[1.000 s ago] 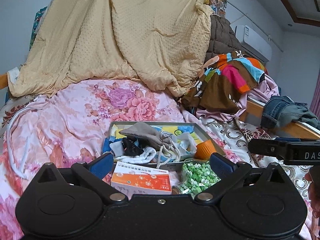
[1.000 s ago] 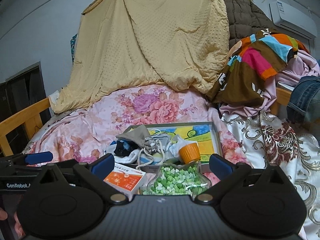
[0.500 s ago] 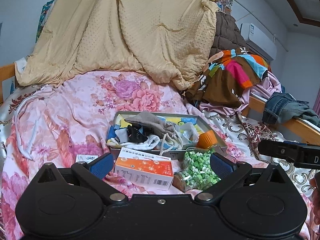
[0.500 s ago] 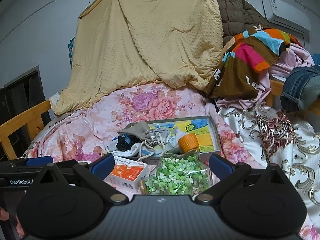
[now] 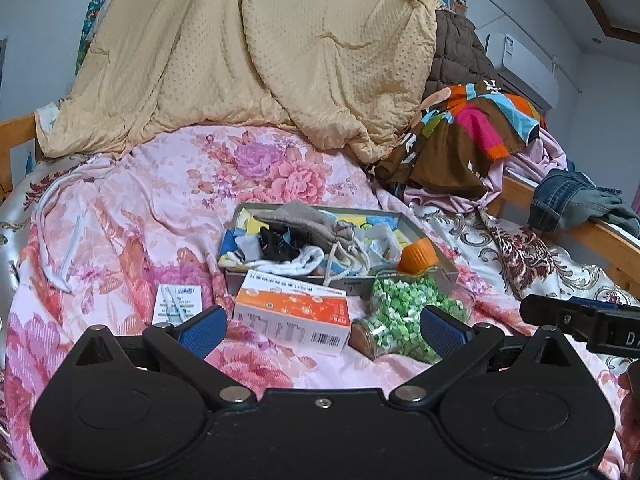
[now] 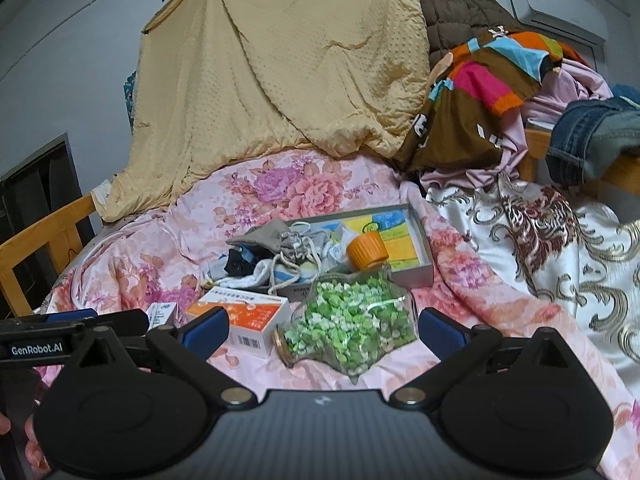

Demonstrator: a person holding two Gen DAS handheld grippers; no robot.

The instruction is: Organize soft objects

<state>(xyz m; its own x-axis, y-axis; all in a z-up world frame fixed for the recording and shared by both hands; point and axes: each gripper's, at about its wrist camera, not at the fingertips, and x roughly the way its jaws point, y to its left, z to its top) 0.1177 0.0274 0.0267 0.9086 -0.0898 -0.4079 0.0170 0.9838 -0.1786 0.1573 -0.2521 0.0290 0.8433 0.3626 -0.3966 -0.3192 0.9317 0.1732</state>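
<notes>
A grey tray (image 5: 424,236) (image 6: 422,240) lies on the floral bed. In it are a grey drawstring pouch (image 5: 304,220) (image 6: 276,238), a white sock (image 5: 296,266) (image 6: 250,278) and dark cloth (image 5: 276,242). In front of the tray lie an orange-white box (image 5: 296,312) (image 6: 244,312) and a jar of green bits with an orange lid (image 5: 404,312) (image 6: 356,316). My left gripper (image 5: 322,332) is open and empty, short of the box. My right gripper (image 6: 324,332) is open and empty, just before the jar.
A small white packet (image 5: 176,304) lies left of the box. A yellow blanket (image 5: 260,52) hangs behind, a colourful cloth pile (image 5: 472,132) and jeans (image 5: 576,200) sit at the right by the wooden bed rail (image 5: 600,240). The right gripper shows in the left wrist view (image 5: 580,320).
Both grippers have drawn back and risen, so the box, jar and small packet show more fully. Both stay open. Nothing on the bed has moved.
</notes>
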